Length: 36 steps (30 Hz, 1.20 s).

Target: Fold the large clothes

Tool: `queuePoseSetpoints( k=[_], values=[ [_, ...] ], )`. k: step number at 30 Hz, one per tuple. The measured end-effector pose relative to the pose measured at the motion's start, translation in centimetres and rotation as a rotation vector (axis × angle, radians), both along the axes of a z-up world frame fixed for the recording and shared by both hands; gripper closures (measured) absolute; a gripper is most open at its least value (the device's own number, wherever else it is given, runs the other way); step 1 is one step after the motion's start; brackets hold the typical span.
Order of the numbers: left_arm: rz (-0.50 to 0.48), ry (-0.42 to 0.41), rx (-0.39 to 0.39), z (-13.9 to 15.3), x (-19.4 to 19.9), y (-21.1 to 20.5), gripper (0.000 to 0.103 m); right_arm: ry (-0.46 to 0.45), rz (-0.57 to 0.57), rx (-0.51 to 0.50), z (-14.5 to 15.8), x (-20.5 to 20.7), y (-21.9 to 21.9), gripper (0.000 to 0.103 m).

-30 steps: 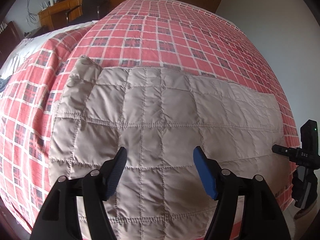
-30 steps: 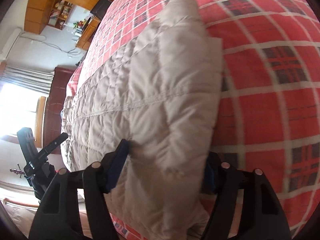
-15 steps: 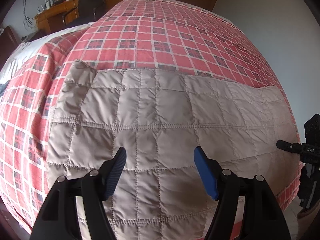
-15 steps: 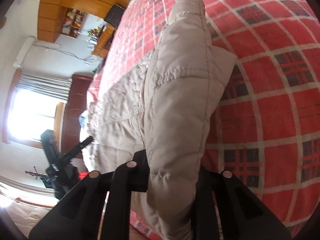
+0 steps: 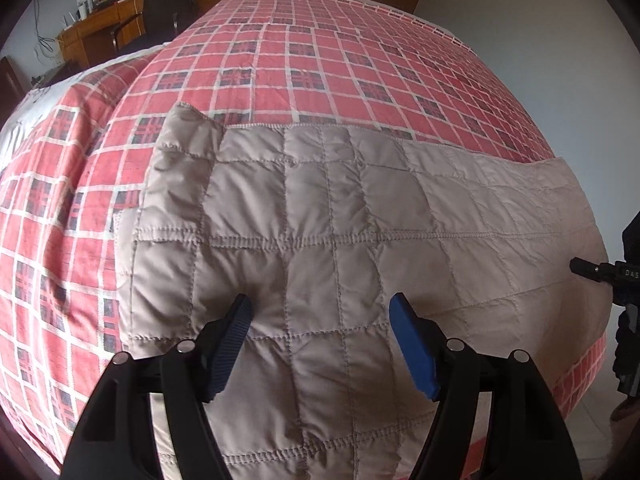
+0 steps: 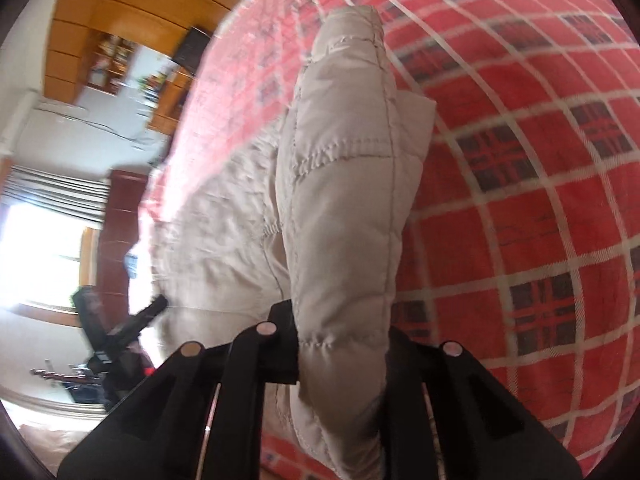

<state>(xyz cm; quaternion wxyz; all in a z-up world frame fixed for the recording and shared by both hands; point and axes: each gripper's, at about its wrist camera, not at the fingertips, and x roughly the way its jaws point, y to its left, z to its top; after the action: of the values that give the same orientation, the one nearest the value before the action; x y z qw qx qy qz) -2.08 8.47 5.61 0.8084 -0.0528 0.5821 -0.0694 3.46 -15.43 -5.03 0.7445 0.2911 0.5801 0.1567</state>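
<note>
Bedroom, wood wardrobe and a desk at the far side, bright window off to the left of the right claw. Bed fills both views, covered by a red plaid bedspread.

Beige quilted garment lies flat on the bedspread directly ahead of and under the left claw. Long axis runs side to side across that claw's view, from a bunched, raised corner at its far left to a flat end at its right, near the bed edge. Far hem is a straight line across the plaid; near edge hangs toward the camera below the claw.

Left claw is wide apart, blue pads well clear of each other, gripping nothing, hovering just over the quilted fabric. Cannot tell if the pads touch it.

Right claw is clamped tight on a thick fold of the garment. That fold stands up in a puffy ridge pointing straight away from the claw along its fingers, plaid to its right, the rest of the garment spreading flat to its left. View is motion-blurred on the left side.

Each claw's view catches the other tool: black rig at the far right of the left claw, dark blurred rig to the lower left of the right claw.
</note>
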Motion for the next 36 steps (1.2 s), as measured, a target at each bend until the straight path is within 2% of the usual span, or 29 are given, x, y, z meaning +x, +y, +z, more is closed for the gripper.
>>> queuePoseSetpoints(
  k=[3, 6, 10, 15, 21, 27, 32, 36],
  values=[
    [-0.005, -0.007, -0.003, 0.0, -0.1, 0.0, 0.031, 0.040, -0.030, 0.019, -1.6, 0.0, 0.0, 0.091],
    [-0.004, -0.007, -0.004, 0.0, -0.1, -0.1, 0.031, 0.046, -0.035, 0.006, -0.9, -0.1, 0.1, 0.091],
    [0.001, -0.008, -0.014, 0.1, -0.2, 0.0, 0.030, 0.013, -0.018, -0.052, 2.4, -0.2, 0.8, 0.091],
    [0.000, -0.009, -0.034, 0.3, -0.2, 0.3, 0.030, -0.045, 0.037, -0.117, 7.4, -0.5, 4.5, 0.091],
    [0.001, -0.016, -0.061, 0.9, -0.1, 0.8, 0.030, -0.076, 0.129, -0.199, 10.4, 0.3, 9.3, 0.091],
    [-0.004, -0.026, -0.069, 1.6, 0.0, 1.3, 0.030, -0.075, 0.211, -0.257, 10.8, 1.1, 13.9, 0.088],
    [-0.008, -0.031, -0.077, 2.0, 0.1, 1.9, 0.030, -0.056, 0.263, -0.271, 9.7, 1.9, 16.9, 0.084],
    [-0.006, -0.024, -0.114, 2.3, 0.3, 2.8, 0.030, -0.035, 0.305, -0.281, 8.3, 2.5, 19.2, 0.084]
  ],
)
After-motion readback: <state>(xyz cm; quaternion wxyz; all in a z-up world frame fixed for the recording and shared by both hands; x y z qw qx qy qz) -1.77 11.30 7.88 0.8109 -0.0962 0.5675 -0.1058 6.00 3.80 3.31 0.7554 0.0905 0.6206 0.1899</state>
